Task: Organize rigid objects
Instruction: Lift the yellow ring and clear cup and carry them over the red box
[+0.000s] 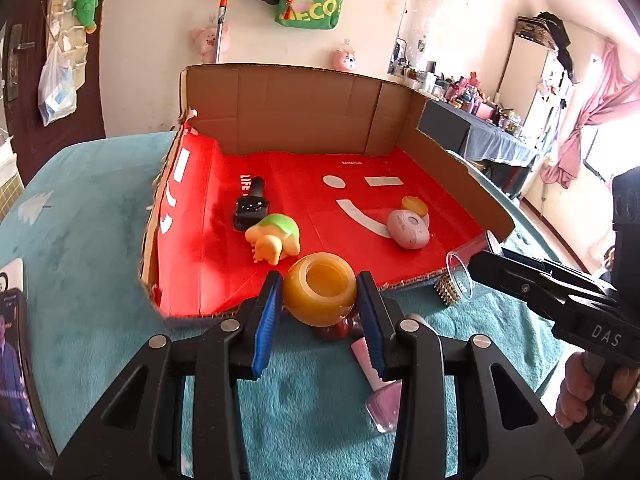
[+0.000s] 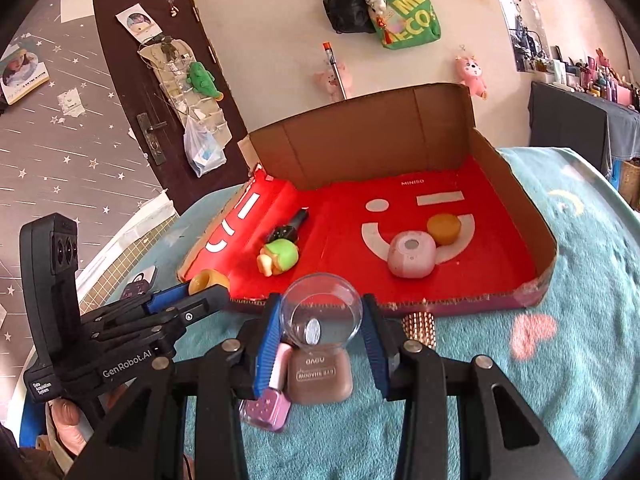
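Amber jar point(image 1: 320, 294) sat clamped in left gripper point(image 1: 318, 300), mouth facing away, just short of cardboard tray point(image 1: 296, 108) front lip. Clear cup point(image 2: 320, 312) pinched in right gripper point(image 2: 322, 322), likewise before lip; tray lay straight ahead of both. Inside tray: five items. On teal blanket point(image 2: 580, 320): one nail polish bottle point(image 2: 267, 406), one brown compact point(image 2: 322, 376), one studded piece point(image 2: 420, 328).

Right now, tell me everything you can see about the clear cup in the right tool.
The clear cup looks like thin transparent plastic, small and round with a flared rim. It lies tipped on its side, mouth toward the camera, gripped between the blue pads of the right tool above the teal blanket, just short of the cardboard tray. Through its wall a silvery oval shows; whether that is inside it is unclear.
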### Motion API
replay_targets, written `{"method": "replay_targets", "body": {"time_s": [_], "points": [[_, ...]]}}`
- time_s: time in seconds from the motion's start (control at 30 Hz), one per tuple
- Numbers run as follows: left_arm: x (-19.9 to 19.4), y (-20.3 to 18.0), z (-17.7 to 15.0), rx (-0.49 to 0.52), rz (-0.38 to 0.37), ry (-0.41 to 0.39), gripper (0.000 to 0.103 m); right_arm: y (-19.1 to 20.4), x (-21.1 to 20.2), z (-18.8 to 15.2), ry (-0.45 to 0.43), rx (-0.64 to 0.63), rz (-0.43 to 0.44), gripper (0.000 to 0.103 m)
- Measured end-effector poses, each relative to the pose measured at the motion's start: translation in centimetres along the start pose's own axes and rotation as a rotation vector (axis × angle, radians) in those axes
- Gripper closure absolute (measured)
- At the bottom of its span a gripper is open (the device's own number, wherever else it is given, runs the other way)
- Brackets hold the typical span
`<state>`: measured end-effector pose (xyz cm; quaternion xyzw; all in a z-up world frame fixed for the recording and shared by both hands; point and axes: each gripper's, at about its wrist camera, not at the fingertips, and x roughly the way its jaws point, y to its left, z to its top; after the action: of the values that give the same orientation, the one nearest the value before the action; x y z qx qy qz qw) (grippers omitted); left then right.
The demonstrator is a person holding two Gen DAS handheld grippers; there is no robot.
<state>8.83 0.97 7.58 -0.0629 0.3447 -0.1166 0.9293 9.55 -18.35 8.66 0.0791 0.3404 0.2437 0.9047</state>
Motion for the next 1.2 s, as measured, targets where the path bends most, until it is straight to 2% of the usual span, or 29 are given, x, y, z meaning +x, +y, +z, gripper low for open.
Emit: {"method": "replay_targets", "body": {"time_s": [0.13, 0.37, 0.6, 0.87, 1.1, 1.2], "points": [[0.8, 0.2, 1.1, 0.017, -0.005, 0.013, 0.067, -0.2, 0.6, 1.3, 0.007, -0.011, 0.002, 0.061], [3.4, 1.1, 1.9, -0.005, -0.048, 0.084, 0.067, -0.7, 3.1, 2.9, 0.053, -0.022, 0.006, 0.061], [6.0, 1.4, 1.9, -0.009, -0.059, 0.152, 0.067, -1.5, 6.3, 3.3, 0.119, -0.014, -0.010, 0.061], [8.5, 2.0, 1.7, -0.025, -0.068, 0.209, 0.067, -2.2, 8.8, 3.1, 0.189, 0.019, 0.012, 0.061], [9.0, 2.3, 2.0, -0.037, -0.077, 0.210, 0.067, -2.5, 9.8, 3.3, 0.208, 0.029, 0.005, 0.061], [9.1, 2.6, 2.1, -0.038, -0.057, 0.205, 0.067, -2.7, 10.3, 3.3, 0.214, 0.024, -0.024, 0.061]]}}
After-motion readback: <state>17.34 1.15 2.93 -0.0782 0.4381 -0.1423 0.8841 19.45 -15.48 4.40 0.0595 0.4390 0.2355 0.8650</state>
